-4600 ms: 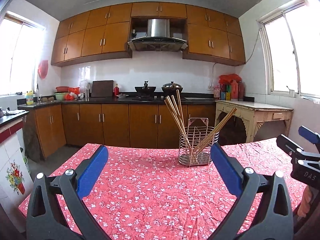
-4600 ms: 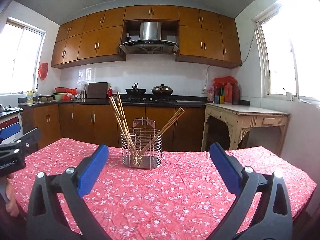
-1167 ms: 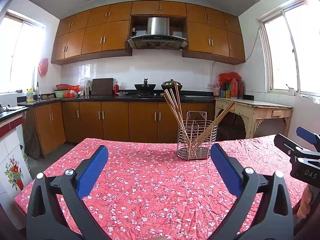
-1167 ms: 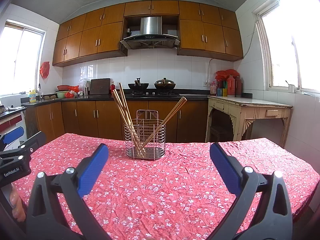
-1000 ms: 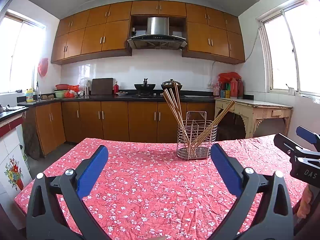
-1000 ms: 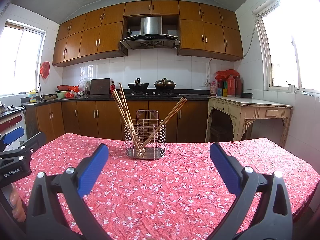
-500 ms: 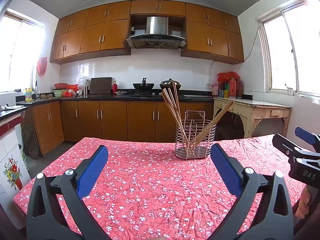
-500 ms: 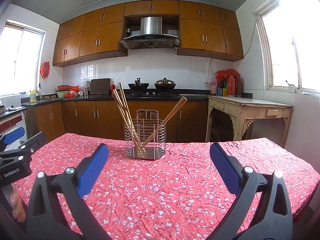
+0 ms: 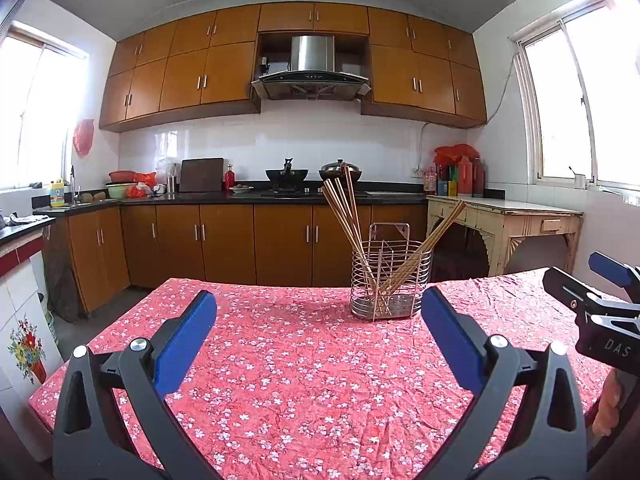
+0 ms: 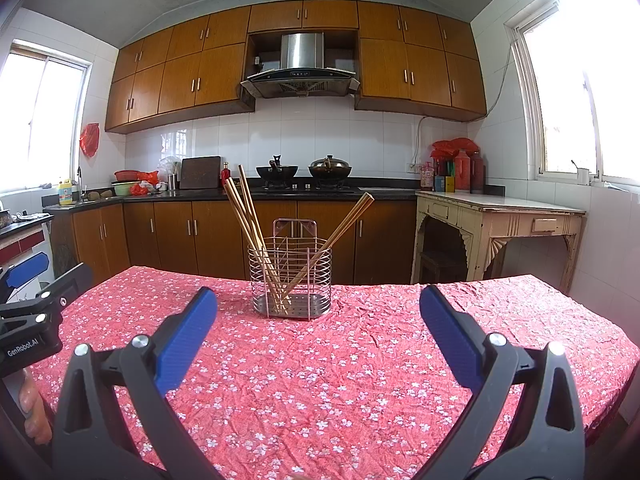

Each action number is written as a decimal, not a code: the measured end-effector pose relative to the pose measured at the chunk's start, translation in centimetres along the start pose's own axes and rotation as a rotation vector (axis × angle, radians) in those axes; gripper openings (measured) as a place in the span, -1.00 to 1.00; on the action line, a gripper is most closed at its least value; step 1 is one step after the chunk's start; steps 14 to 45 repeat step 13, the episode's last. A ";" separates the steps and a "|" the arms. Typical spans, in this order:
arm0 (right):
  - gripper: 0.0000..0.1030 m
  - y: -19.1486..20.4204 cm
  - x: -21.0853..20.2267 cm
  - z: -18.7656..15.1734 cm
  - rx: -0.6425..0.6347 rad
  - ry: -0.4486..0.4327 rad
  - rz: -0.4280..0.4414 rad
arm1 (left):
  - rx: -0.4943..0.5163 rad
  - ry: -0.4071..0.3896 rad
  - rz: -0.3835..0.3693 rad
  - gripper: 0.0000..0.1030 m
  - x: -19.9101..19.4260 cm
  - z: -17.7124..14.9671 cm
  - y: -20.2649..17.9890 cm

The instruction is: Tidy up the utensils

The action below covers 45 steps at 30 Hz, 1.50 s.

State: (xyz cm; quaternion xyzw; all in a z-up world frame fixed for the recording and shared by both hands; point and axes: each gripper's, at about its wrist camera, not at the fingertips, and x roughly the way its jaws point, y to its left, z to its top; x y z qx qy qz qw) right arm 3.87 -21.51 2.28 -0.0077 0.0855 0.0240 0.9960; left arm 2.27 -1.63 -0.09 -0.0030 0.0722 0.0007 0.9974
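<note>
While empty, both tongs (image 9: pixel 316 312) (image 10: pixel 318 312) agape.

A kitchen seen from low over a desk (image 10: pixel 360 380) covered in a red cloth printed with small white flowers. In the foreground, the right claw (image 10: pixel 318 334) has its 2 blue-padded fingers (image 10: pixel 186 338) spread wide apart, holding nothing. Beyond and between them, towards the far edge of the desk, stands an upright wire utensil holder (image 10: pixel 291 280). Wooden chopsticks (image 10: pixel 252 224) lean out of it, several to the left and some to the right. At the left edge, the left claw (image 10: pixel 28 280) pokes into view, with part of a hand (image 10: pixel 34 412) below it.
</note>
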 end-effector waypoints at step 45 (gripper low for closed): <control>0.92 0.0 0.0 0.0 0.000 0.000 0.000 | -0.013 0.000 -0.002 0.96 0.0 0.0 0.3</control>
